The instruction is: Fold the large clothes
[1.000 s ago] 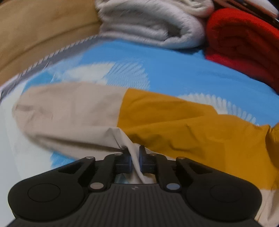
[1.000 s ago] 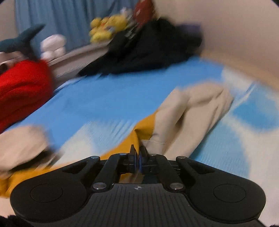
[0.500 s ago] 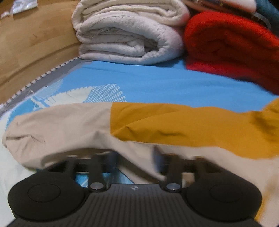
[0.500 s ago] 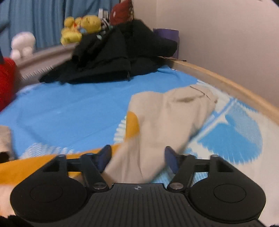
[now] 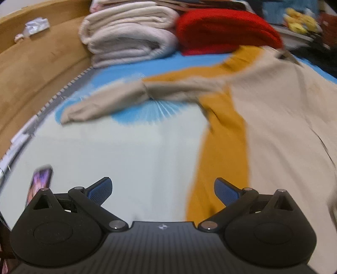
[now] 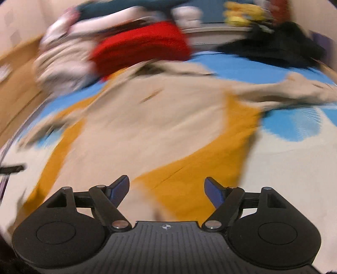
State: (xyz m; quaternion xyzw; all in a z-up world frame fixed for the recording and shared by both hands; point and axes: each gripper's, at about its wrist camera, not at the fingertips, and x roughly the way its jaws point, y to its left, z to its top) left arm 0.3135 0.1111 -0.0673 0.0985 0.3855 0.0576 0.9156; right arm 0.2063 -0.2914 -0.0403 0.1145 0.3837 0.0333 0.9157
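Note:
A large beige and mustard-yellow garment [image 5: 273, 118] lies spread flat on the blue and white bed sheet [image 5: 134, 147], sleeves out to both sides. In the left wrist view its left sleeve [image 5: 101, 103] stretches toward the bed's left edge. In the right wrist view the garment's body [image 6: 147, 118] fills the middle and its right sleeve [image 6: 294, 90] reaches right. My left gripper [image 5: 163, 190] is open and empty above the bare sheet, left of the garment's hem. My right gripper [image 6: 166, 188] is open and empty above the hem's mustard panel [image 6: 202, 168]. Both views are blurred.
A folded white blanket [image 5: 128, 35] and a red blanket [image 5: 225, 31] lie at the head of the bed. A wooden bed frame [image 5: 31, 69] runs along the left. A phone [image 5: 40, 185] lies on the sheet near the left gripper. Black clothes [image 6: 280, 48] and soft toys [image 6: 244, 12] sit far right.
Both grippers were shut on the sleeves a second ago, opened and let go, and have pulled back toward the garment's hem. The sleeves now lie flat on the sheet.

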